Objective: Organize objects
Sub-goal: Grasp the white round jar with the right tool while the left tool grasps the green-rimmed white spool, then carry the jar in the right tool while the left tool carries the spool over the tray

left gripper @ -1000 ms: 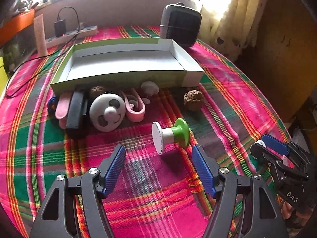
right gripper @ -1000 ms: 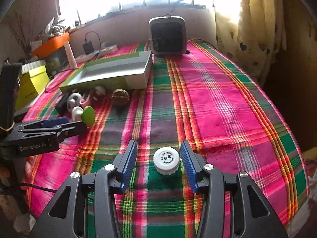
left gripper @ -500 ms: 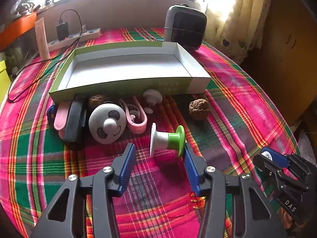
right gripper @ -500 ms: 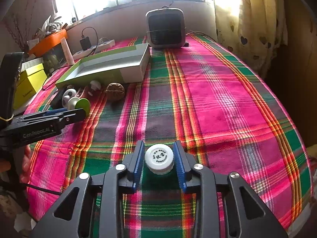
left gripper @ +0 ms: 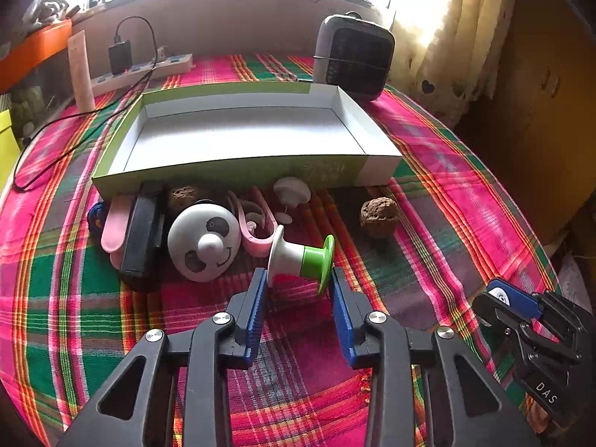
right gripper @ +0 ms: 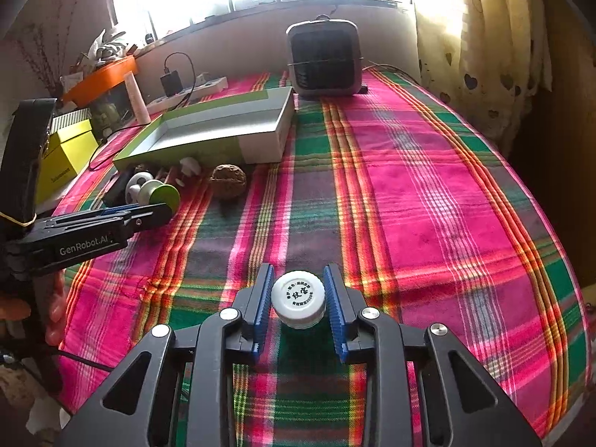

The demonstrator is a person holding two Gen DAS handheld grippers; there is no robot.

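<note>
A white and green spool (left gripper: 300, 260) lies on its side on the plaid cloth. My left gripper (left gripper: 299, 279) has its blue pads against the spool's two ends, at the fingertips. My right gripper (right gripper: 298, 290) is shut on a small white jar with a printed lid (right gripper: 298, 298), held near the table's front. An open green and white box (left gripper: 246, 138) stands behind a row of small objects: a panda-face disc (left gripper: 203, 240), a pink clip (left gripper: 255, 223), a black bar (left gripper: 141, 234), and a walnut (left gripper: 378, 216).
A small grey heater (left gripper: 354, 56) stands behind the box at the back right. A power strip with a charger (left gripper: 141, 69) and a loose cable lie at the back left. A yellow box (right gripper: 69, 158) sits at the left edge. A curtain hangs on the right.
My left gripper moved forward and closed from wide open onto the spool's ends. My right gripper closed onto the white jar and lifted it slightly.
</note>
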